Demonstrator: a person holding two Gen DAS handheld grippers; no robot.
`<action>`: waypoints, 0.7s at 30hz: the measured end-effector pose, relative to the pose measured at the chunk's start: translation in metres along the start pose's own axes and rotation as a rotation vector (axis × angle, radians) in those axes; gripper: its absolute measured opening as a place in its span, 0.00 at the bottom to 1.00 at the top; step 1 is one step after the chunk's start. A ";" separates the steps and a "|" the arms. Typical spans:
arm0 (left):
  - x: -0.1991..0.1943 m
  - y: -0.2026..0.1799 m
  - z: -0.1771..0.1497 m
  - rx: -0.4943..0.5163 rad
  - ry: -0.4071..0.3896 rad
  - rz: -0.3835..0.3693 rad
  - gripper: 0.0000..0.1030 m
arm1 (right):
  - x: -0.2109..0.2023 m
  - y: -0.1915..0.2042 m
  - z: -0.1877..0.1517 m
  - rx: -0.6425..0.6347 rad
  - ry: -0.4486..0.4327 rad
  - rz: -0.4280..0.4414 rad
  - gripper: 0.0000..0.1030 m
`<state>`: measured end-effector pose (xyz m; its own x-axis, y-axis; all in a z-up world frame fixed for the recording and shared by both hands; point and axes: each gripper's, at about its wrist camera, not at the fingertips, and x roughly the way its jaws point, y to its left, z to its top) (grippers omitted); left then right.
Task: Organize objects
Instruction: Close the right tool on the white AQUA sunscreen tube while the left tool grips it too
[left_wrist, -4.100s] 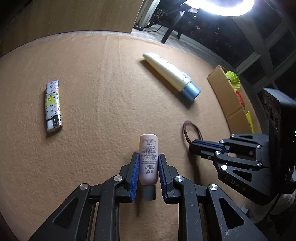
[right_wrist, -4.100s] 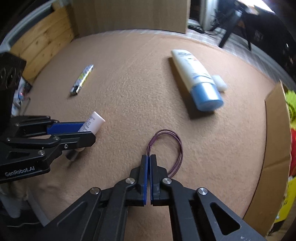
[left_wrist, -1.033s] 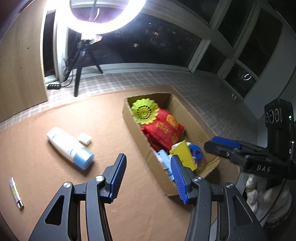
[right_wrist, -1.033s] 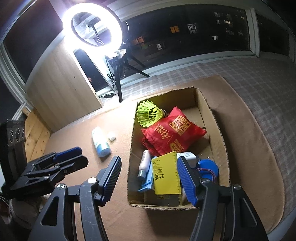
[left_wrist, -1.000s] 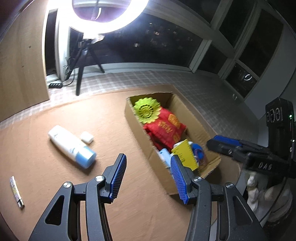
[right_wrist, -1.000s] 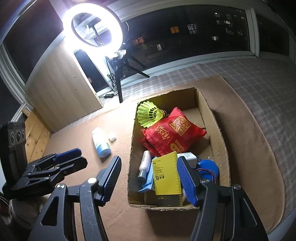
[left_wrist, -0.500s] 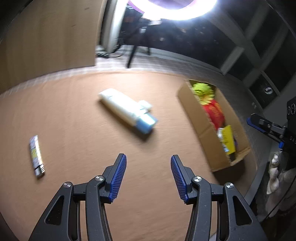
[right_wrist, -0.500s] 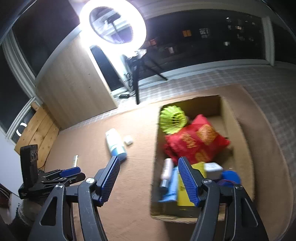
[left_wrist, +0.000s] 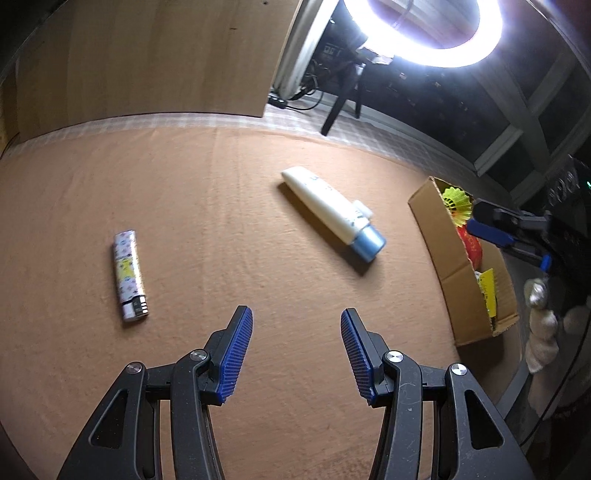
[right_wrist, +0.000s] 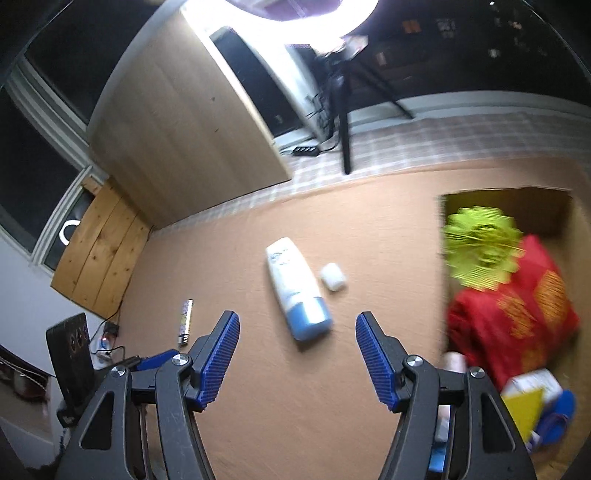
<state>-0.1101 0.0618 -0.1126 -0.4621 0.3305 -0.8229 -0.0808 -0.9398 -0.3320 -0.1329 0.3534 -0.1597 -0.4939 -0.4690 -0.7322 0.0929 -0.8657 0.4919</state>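
Note:
My left gripper (left_wrist: 296, 325) is open and empty above the tan mat. A patterned lighter (left_wrist: 128, 274) lies to its left. A white tube with a blue cap (left_wrist: 332, 213) lies ahead to the right, with a small white block (left_wrist: 363, 209) beside it. My right gripper (right_wrist: 297, 330) is open and empty, above the tube (right_wrist: 297, 288); the white block (right_wrist: 332, 277) and the lighter (right_wrist: 185, 321) also show there. The cardboard box (left_wrist: 441, 240) at the right holds a yellow shuttlecock (right_wrist: 480, 245), a red bag (right_wrist: 517, 314) and other items.
A ring light on a tripod (left_wrist: 424, 33) stands beyond the mat, next to a wooden panel (left_wrist: 147, 59). The right gripper shows over the box in the left wrist view (left_wrist: 506, 229). The left gripper shows low left in the right wrist view (right_wrist: 147, 360).
Both grippers have swung left, away from the box toward the mat. The left gripper is now lower and closer to the lighter and tube. The right view is blurred with motion.

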 end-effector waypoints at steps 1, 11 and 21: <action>0.000 0.003 0.000 -0.008 0.001 0.001 0.52 | 0.008 0.003 0.004 0.001 0.013 0.015 0.60; -0.011 0.033 -0.010 -0.069 -0.006 0.023 0.52 | 0.084 0.022 0.043 -0.052 0.109 0.006 0.60; -0.024 0.053 -0.017 -0.115 -0.028 0.044 0.52 | 0.144 0.032 0.058 -0.118 0.174 -0.068 0.60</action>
<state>-0.0884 0.0052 -0.1187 -0.4877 0.2848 -0.8253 0.0411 -0.9368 -0.3476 -0.2515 0.2681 -0.2221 -0.3464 -0.4233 -0.8372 0.1704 -0.9060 0.3875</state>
